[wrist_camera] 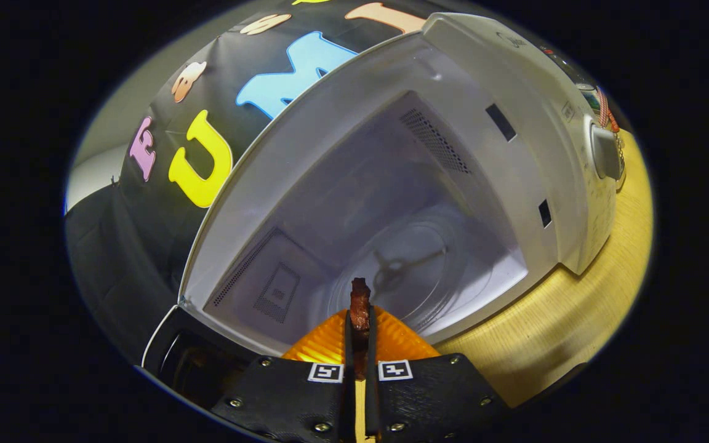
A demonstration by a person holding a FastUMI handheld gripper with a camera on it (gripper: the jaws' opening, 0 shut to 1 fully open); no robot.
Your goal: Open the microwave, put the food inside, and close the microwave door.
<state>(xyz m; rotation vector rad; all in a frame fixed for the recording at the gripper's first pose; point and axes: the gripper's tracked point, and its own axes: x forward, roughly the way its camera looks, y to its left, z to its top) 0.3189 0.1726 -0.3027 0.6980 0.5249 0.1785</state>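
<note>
My gripper [360, 329] is shut on a small dark reddish-brown piece of food [360, 301], which sticks out past the fingertips. Just ahead stands the white microwave [514, 98] with its cavity open. The glass turntable [416, 271] lies on the cavity floor beyond the food. The door [173, 357] hangs open beside the fingers, dark, with only its near edge in sight. The food is at the cavity's front opening, above the sill. The control panel with a round knob [604, 151] is on the far side of the opening.
The microwave sits on a light wooden tabletop [551, 332], which runs along the front of the oven. Black cloth [114, 258] hangs behind and beside the microwave. The cavity walls have vent grilles.
</note>
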